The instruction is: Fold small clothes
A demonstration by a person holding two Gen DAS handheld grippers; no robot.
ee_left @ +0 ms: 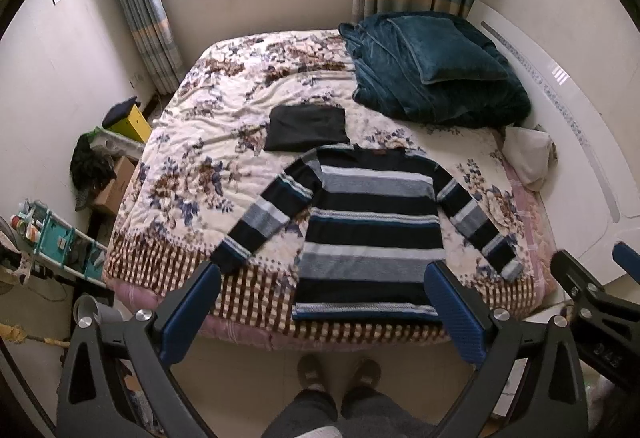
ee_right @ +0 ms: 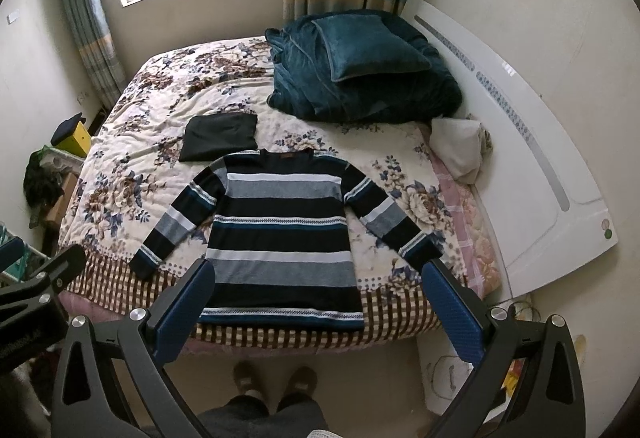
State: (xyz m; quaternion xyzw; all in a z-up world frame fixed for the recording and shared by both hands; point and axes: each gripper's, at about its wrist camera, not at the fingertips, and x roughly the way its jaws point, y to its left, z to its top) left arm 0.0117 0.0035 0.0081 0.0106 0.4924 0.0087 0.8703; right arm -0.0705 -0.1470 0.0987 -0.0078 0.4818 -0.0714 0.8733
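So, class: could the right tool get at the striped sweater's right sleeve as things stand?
Probably yes: the right tool is open and empty above the bed edge, and the sleeve lies flat with nothing on it.

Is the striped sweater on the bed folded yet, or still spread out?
Spread out. The striped sweater lies flat on the bed, both sleeves angled outward, hem toward the near edge.

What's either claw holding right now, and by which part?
Nothing. Left claw and right claw are both open and empty, above the bed's near edge. The striped sweater lies flat and unfolded, untouched.
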